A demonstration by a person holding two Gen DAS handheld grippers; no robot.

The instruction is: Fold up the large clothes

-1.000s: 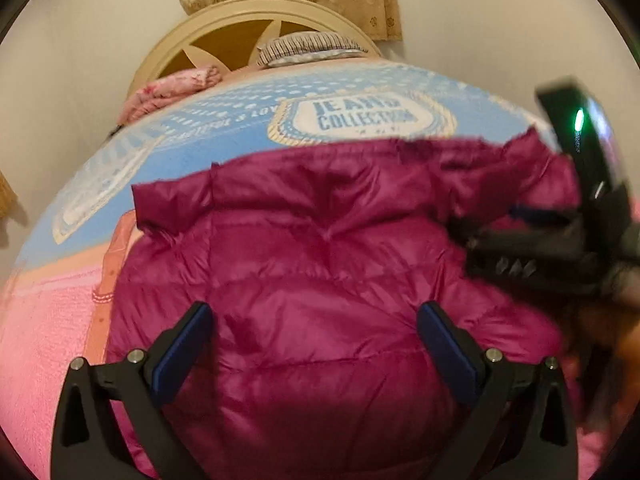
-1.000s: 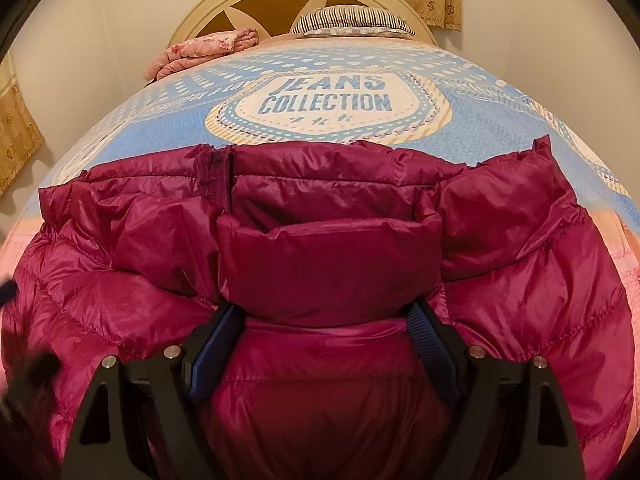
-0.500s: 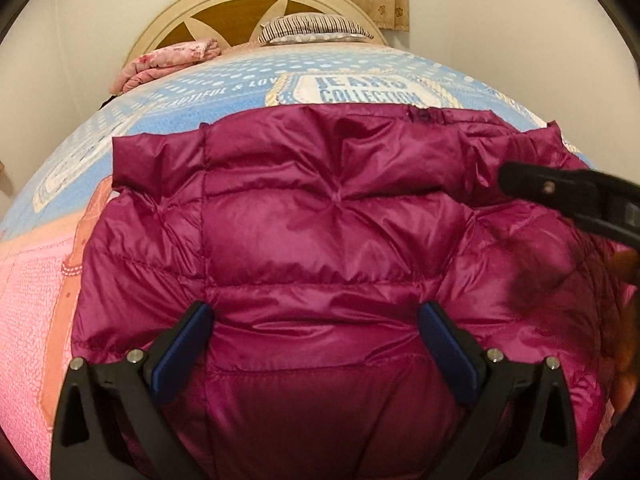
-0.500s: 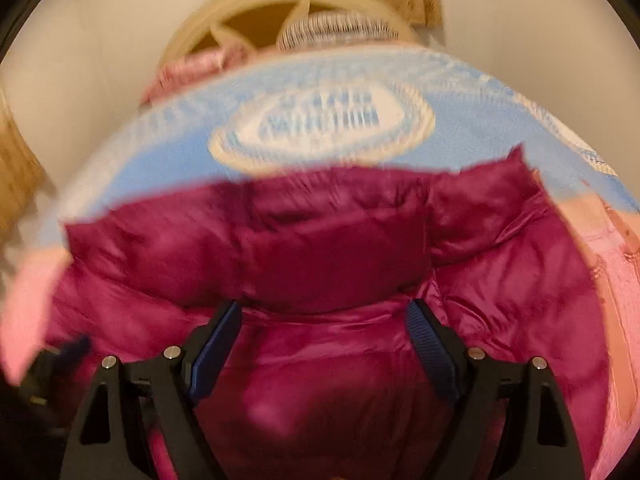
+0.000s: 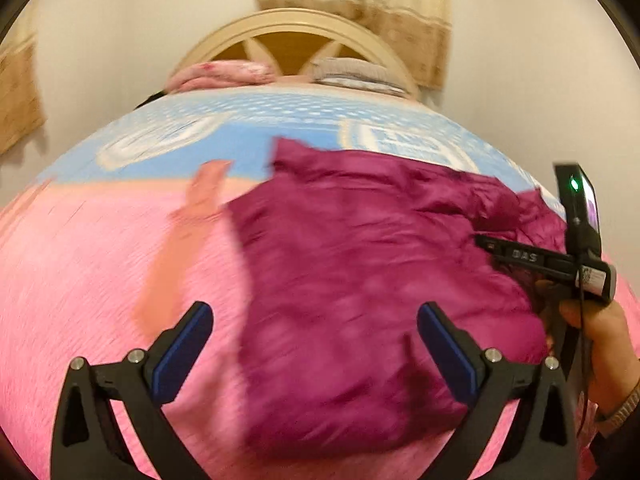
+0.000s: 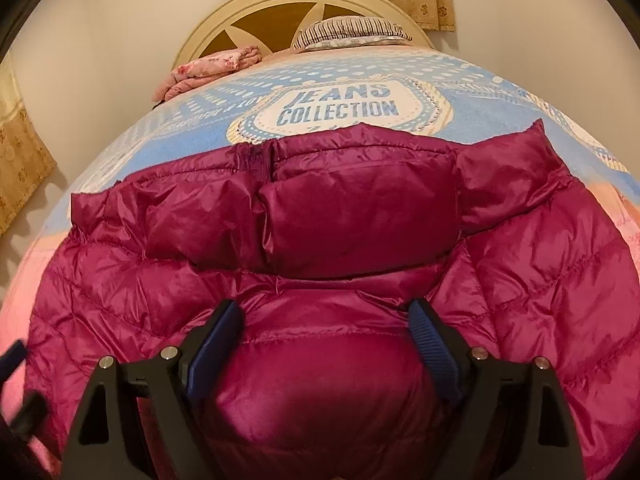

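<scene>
Jacket: the magenta puffer jacket (image 6: 360,240) lay folded into a bundle on the bedspread (image 6: 200,120), near the foot of the bed, its collar edge and zipper turned toward the far headboard (image 6: 256,4).
Left tongs: the left gripper (image 5: 312,344) stood with its jaws wide apart and nothing between them, over the bundle's left edge and the pink part of the cover; that view was smeared with motion.
Right tongs: the right gripper (image 6: 324,336) also had its jaws spread apart, straddling a puffed ridge of the near panel without visibly pinching it.
Spring-back risk: with neither tool gripping, the down filling would likely push the layers open again, judging by how the top flap bulged.
Slip risk: the shiny shell looked slick, so a shallow pinch could catch only the top layer and drag it off the stack.
Skew risk: the right far corner stuck out past the rest, so a further fold would probably come out lopsided.
Collision risk: the two tools sat near each other over the bundle and could knock together.
</scene>
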